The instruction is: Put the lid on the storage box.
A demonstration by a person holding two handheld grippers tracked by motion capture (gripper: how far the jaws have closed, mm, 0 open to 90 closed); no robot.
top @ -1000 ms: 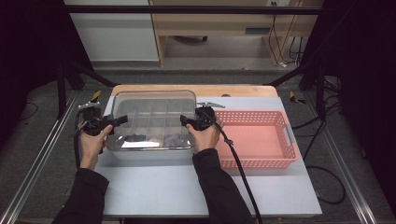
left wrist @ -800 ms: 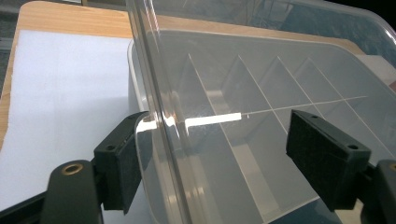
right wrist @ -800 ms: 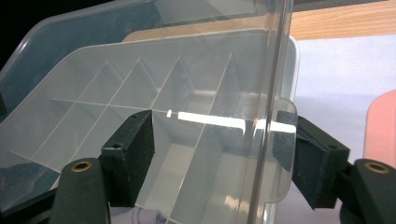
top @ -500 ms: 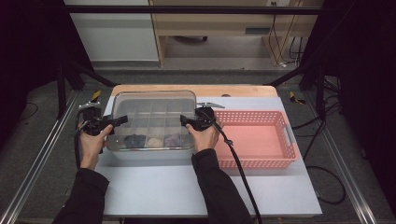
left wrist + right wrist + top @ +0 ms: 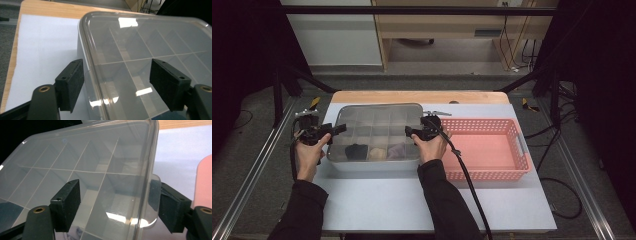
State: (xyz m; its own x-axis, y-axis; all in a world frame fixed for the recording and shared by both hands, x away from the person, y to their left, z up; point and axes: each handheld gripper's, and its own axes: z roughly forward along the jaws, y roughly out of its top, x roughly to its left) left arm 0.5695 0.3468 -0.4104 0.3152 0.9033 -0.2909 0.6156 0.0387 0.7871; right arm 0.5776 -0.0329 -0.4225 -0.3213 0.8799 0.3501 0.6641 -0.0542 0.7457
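A clear plastic box with a grid of compartments stands on the white table, with a see-through lid on top. Its front row holds a dark item, a pale one and a purplish one. My left gripper is at the box's left side. Its jaws straddle the lid's left rim and have just been closing, but the pads stand clear of it. My right gripper straddles the lid's right rim in the same way, open.
A pink mesh basket sits empty to the right of the box, close to my right hand. A small metal tool lies behind the right gripper. A wooden strip runs along the table's far edge.
The lid's far edge sits a little lower than before, and the items in the front row show more clearly. Both hands have stayed in place.
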